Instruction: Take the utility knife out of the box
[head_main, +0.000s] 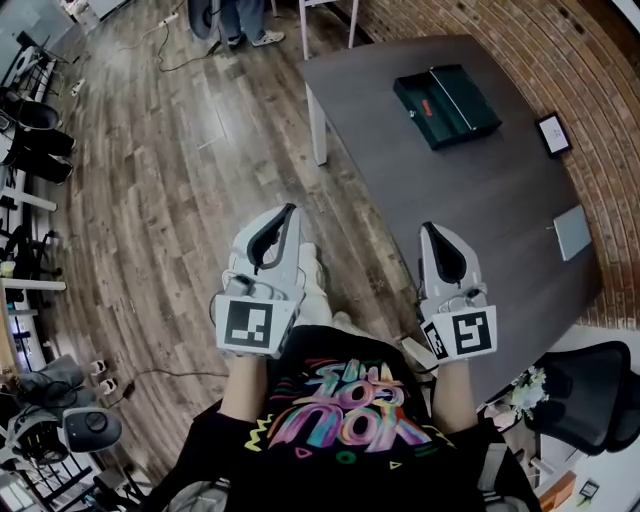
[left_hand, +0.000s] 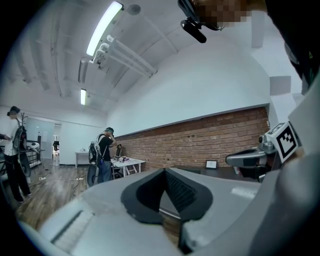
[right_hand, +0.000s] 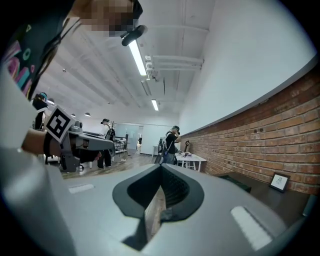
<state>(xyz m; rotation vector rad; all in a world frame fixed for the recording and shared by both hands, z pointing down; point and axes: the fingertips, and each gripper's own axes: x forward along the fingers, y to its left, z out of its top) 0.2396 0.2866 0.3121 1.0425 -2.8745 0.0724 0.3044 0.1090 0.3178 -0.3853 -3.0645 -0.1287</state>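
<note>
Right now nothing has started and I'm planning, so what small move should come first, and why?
Probably carry the right gripper forward toward the open dark green box on the dark grey table. Both it and the left gripper sit near the person's body, jaws together and empty, well short of the box, where a red item lies.

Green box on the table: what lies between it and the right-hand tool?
In the head view, only bare dark tabletop lies between the green box and the right gripper.
</note>
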